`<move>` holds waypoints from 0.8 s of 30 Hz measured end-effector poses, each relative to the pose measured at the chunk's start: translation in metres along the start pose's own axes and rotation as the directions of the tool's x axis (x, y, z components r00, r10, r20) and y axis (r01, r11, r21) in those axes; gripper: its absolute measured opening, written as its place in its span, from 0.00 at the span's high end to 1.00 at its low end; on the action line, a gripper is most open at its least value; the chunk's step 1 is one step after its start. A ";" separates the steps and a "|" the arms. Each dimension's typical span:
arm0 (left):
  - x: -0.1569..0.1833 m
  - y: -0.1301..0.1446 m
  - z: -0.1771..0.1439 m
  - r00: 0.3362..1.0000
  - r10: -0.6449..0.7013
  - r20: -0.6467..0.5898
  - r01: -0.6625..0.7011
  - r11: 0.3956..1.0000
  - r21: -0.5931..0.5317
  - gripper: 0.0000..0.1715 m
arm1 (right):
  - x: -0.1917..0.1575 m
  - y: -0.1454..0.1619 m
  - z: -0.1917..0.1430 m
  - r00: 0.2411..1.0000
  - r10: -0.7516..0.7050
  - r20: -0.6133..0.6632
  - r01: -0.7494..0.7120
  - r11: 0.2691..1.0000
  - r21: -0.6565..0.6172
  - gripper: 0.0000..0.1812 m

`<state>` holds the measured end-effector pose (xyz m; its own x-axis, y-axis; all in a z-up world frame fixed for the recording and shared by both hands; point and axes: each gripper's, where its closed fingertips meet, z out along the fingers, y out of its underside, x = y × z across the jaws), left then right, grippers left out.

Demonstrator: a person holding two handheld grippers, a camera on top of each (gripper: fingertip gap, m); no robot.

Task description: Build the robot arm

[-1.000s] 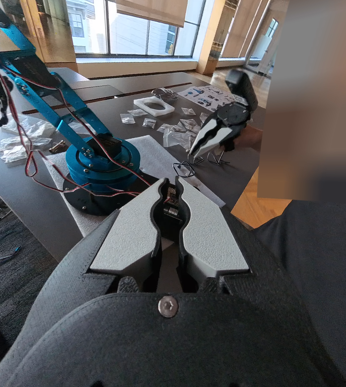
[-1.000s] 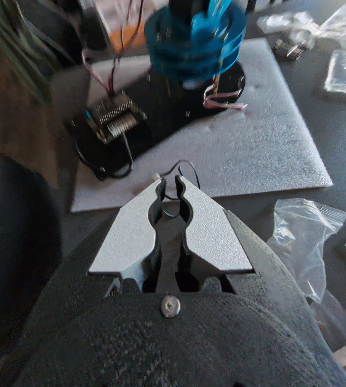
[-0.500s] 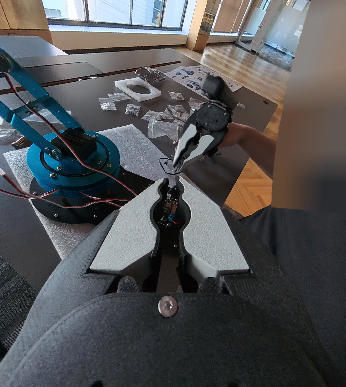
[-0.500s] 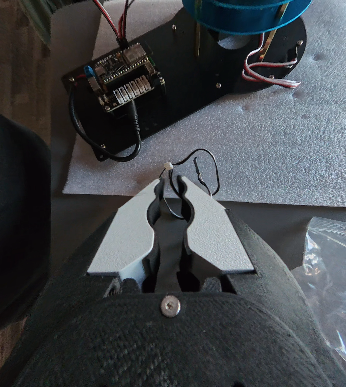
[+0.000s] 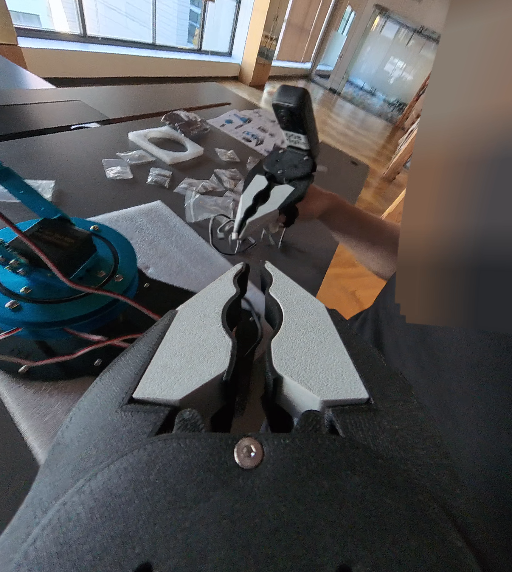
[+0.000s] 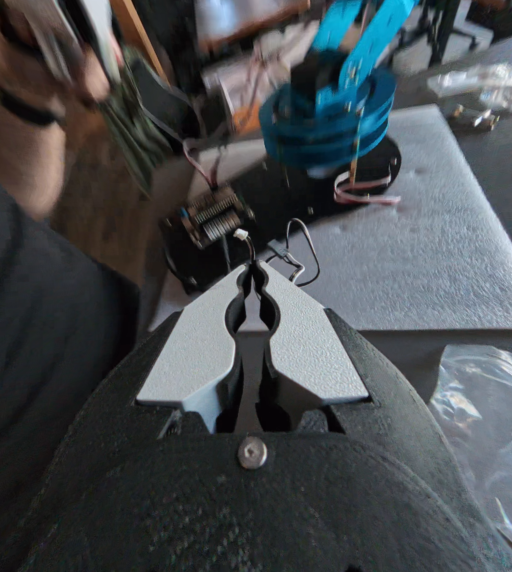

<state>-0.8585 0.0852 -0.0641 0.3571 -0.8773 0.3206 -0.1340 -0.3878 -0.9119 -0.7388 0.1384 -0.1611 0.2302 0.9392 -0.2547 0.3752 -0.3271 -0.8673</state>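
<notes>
Since half a second ago the right gripper [image 6: 252, 268] has lifted off the foam pad [image 6: 403, 263], fingers clamped on a thin black wire [image 6: 250, 250] with a white plug. Left gripper [image 5: 253, 266] hovers near the counter's [image 5: 62, 161] front edge, fingers slightly apart, holding nothing, beside the blue arm base [image 5: 47, 278].

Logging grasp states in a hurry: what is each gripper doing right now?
Left gripper: open, holding nothing.
Right gripper: closed on the thin black wire with a small white plug, above the grey foam sheet.
</notes>
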 end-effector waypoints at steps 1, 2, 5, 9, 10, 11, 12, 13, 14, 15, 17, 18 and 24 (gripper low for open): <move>0.003 -0.006 0.006 0.999 -0.026 -0.031 0.027 0.999 0.028 0.97 | -0.005 -0.015 -0.007 0.997 0.058 0.052 -0.062 0.995 0.075 1.00; 0.007 -0.012 0.013 0.996 -0.049 -0.069 0.053 0.997 0.055 0.95 | -0.010 -0.029 -0.014 0.987 0.116 0.113 -0.132 0.981 0.141 1.00; 0.018 -0.024 0.039 0.986 -0.062 -0.155 0.074 0.995 0.071 0.90 | -0.025 -0.066 -0.035 0.897 0.263 0.356 -0.369 0.888 0.276 1.00; 0.029 -0.038 0.065 0.988 0.067 -0.138 -0.060 0.997 0.050 0.89 | -0.042 -0.088 -0.056 0.739 0.328 0.588 -0.556 0.790 0.258 1.00; 0.033 -0.047 0.067 0.986 0.093 -0.139 -0.084 0.994 0.069 0.90 | -0.044 -0.090 -0.058 0.722 0.338 0.604 -0.572 0.783 0.246 1.00; 0.037 -0.056 0.068 0.983 0.110 -0.145 -0.097 0.991 0.093 0.92 | -0.045 -0.092 -0.059 0.710 0.340 0.617 -0.583 0.775 0.243 1.00; 0.042 -0.065 0.069 0.980 0.118 -0.158 -0.101 0.988 0.114 0.92 | -0.046 -0.093 -0.061 0.693 0.349 0.630 -0.599 0.765 0.236 1.00; 0.047 -0.072 0.072 0.978 0.121 -0.172 -0.100 0.987 0.125 0.93 | -0.048 -0.094 -0.061 0.682 0.357 0.638 -0.609 0.760 0.227 1.00; 0.051 -0.077 0.075 0.976 0.125 -0.178 -0.103 0.986 0.128 0.93 | -0.049 -0.094 -0.061 0.684 0.357 0.636 -0.606 0.763 0.223 1.00; 0.052 -0.080 0.079 0.976 0.136 -0.168 -0.116 0.986 0.123 0.92 | -0.051 -0.094 -0.061 0.693 0.352 0.629 -0.595 0.771 0.224 1.00; 0.049 -0.080 0.089 0.976 0.178 -0.123 -0.165 0.981 0.106 0.90 | -0.055 -0.093 -0.060 0.706 0.341 0.621 -0.575 0.789 0.219 1.00; 0.048 -0.079 0.094 0.975 0.197 -0.105 -0.187 0.978 0.094 0.89 | -0.059 -0.095 -0.061 0.705 0.331 0.627 -0.568 0.794 0.219 1.00; 0.054 -0.067 0.104 0.963 0.206 -0.172 -0.196 0.978 0.075 0.90 | -0.075 -0.097 -0.068 0.689 0.290 0.665 -0.530 0.827 0.188 1.00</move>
<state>-0.7343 0.0928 -0.0121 0.1575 -0.9737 0.1647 -0.1315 -0.1860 -0.9737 -0.7315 0.0927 -0.0289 -0.3295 0.6211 -0.7111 0.0193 -0.7486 -0.6628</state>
